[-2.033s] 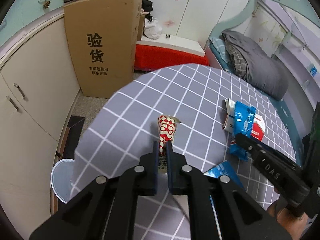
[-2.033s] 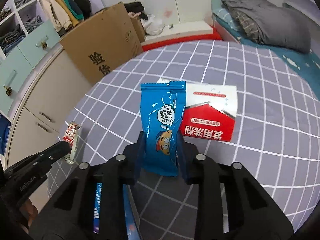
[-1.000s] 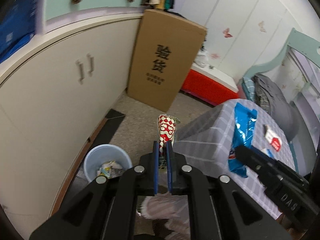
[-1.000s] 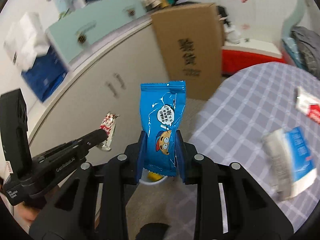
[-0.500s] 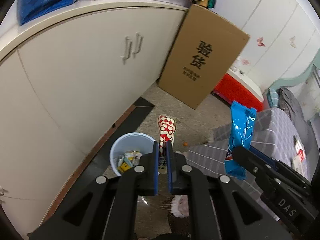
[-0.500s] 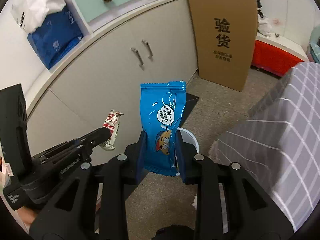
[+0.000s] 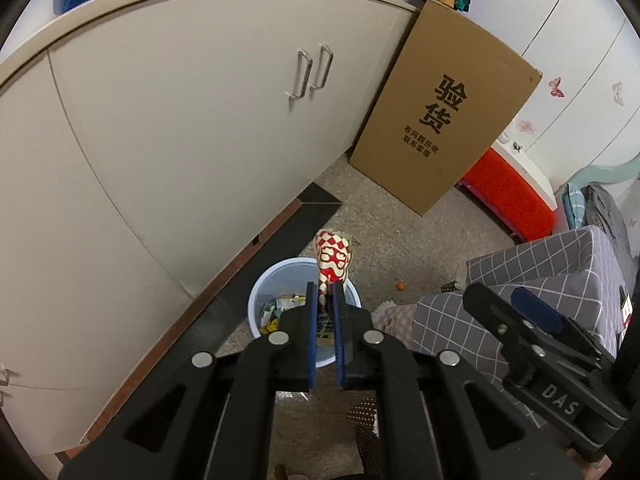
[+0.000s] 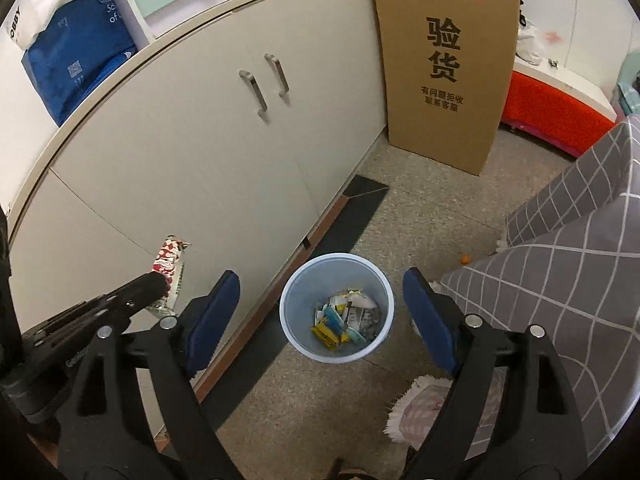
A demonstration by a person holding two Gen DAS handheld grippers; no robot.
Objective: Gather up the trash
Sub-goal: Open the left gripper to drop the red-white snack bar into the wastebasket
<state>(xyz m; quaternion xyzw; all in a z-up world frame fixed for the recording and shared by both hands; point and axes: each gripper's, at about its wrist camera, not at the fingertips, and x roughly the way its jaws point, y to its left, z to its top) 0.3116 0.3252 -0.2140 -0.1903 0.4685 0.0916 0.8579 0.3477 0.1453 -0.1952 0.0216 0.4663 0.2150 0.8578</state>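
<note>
**Overhead, one wrapper is gripped and one set of jaws is spreading above the bin**

Between the blue pads of the left gripper (image 7: 325, 300) a red-and-white patterned snack wrapper (image 7: 333, 258) is pinched, the jaws being drawn almost together on its lower end. The wrapper is held upright, its checkered top standing clear above the fingertips. In the left wrist view it is seen directly over the far rim of the pale blue waste bin (image 7: 260, 300), which sits just beyond the fingers at about twelve o'clock. In the right wrist view the same wrapper (image 8: 170, 270) is seen at about nine o'clock, clamped at the tip of the left gripper (image 8: 158, 280), beside the bin rather than over it.

The jaws of the right gripper (image 8: 320, 304) are spread wide and are opening; nothing is seen between the pads. Framed in the gap between them, on the floor below, the waste bin (image 8: 292, 300) is seen from above. Scraps of packaging (image 8: 346, 318) in yellow, blue and white are heaped in its bottom. In the left wrist view the right gripper (image 7: 504, 300) is seen at about three o'clock.

Around the bin, a speckled floor (image 8: 420, 216) is seen. A beige double-door cabinet (image 8: 224, 140) runs from nine to twelve o'clock, with a dark strip along its base. A tall cardboard box (image 8: 444, 60) printed with black characters is leaned at one o'clock. A grey checked tablecloth (image 8: 568, 256) hangs at three o'clock, and a small orange object (image 8: 465, 259) lies on the floor near its edge.
</note>
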